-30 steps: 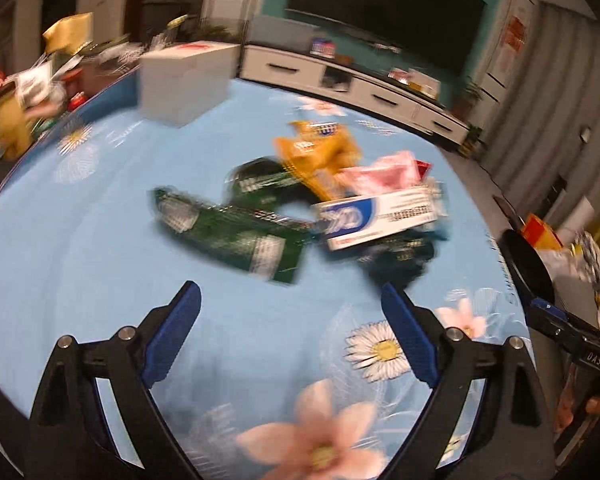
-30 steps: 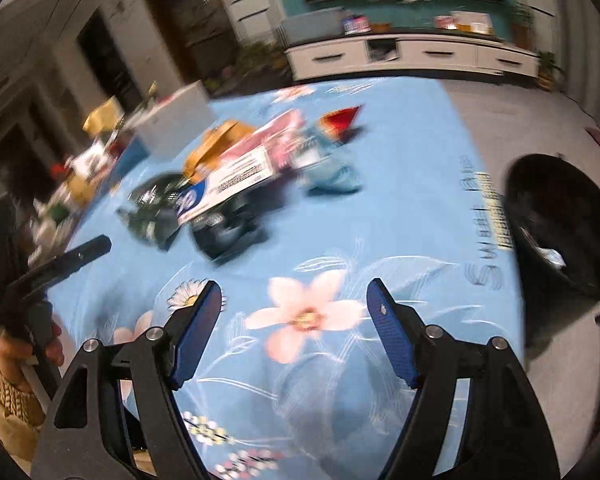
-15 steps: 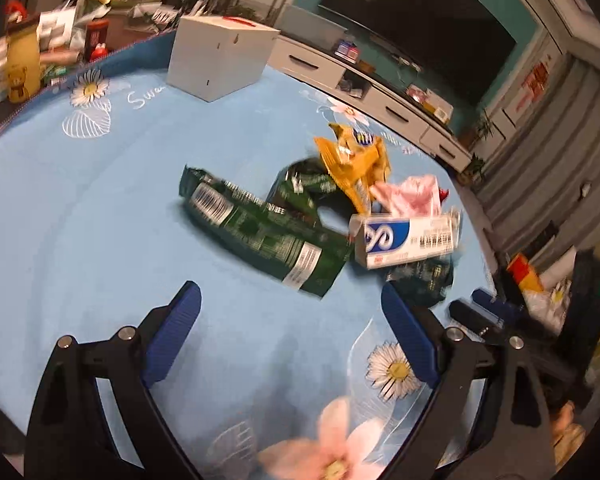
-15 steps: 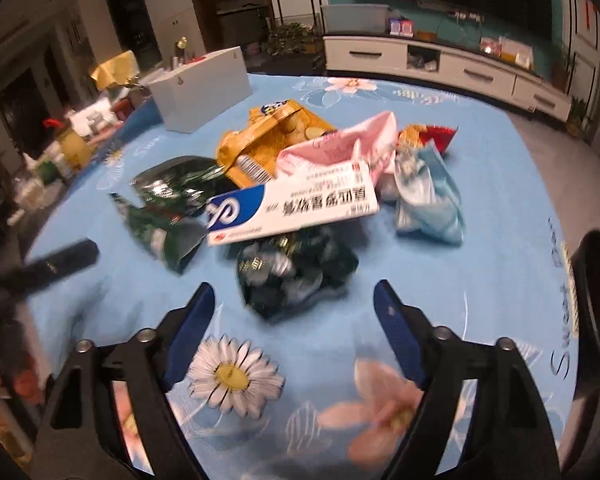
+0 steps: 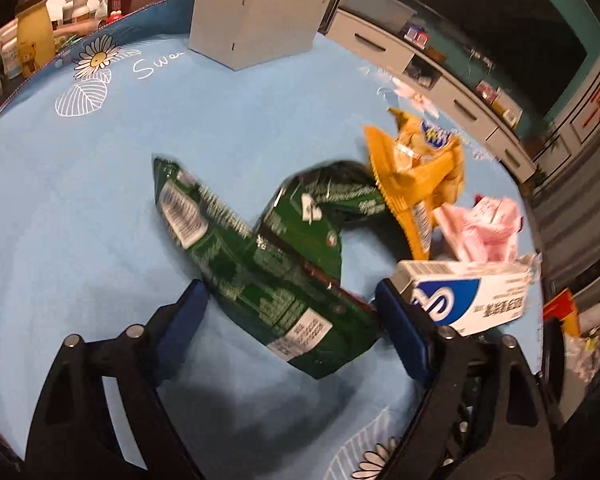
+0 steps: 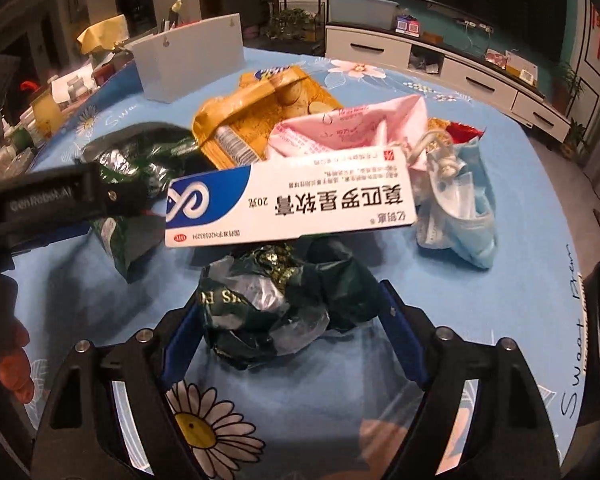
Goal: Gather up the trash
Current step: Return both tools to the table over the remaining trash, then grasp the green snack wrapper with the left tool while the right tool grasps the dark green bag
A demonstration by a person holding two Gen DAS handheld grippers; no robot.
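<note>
**Over the litter pile, both grippers straddling wrappers**

On the blue flowered cloth [image 5: 80,208] I am working at a heap of litter; I am holding my left gripper [image 5: 292,312] over the long green wrapper [image 5: 260,276], which is lying flat with its near end between the blue pads; the jaws are closing, and I am seeing the left pad [image 5: 182,316] just beside the wrapper's edge, though whether either pad is pressing yet I cannot tell, so I am reading them as still apart. Just right of that gripper the white and blue carton [image 5: 468,296] is lying across the heap, with the yellow bag [image 5: 416,172] and the pink wrapper [image 5: 484,228] behind it.

I am holding my right gripper [image 6: 290,320] around the crumpled dark foil wrapper [image 6: 284,300]; its jaws are closing too, with the wad sitting between the pads and bulging against both, though a firm grip is not clear. Beyond it the carton [image 6: 292,204] is lying printed side up; the blue face mask [image 6: 460,216] is lying to its right. A white box [image 6: 188,64] is standing at the far side.
</note>
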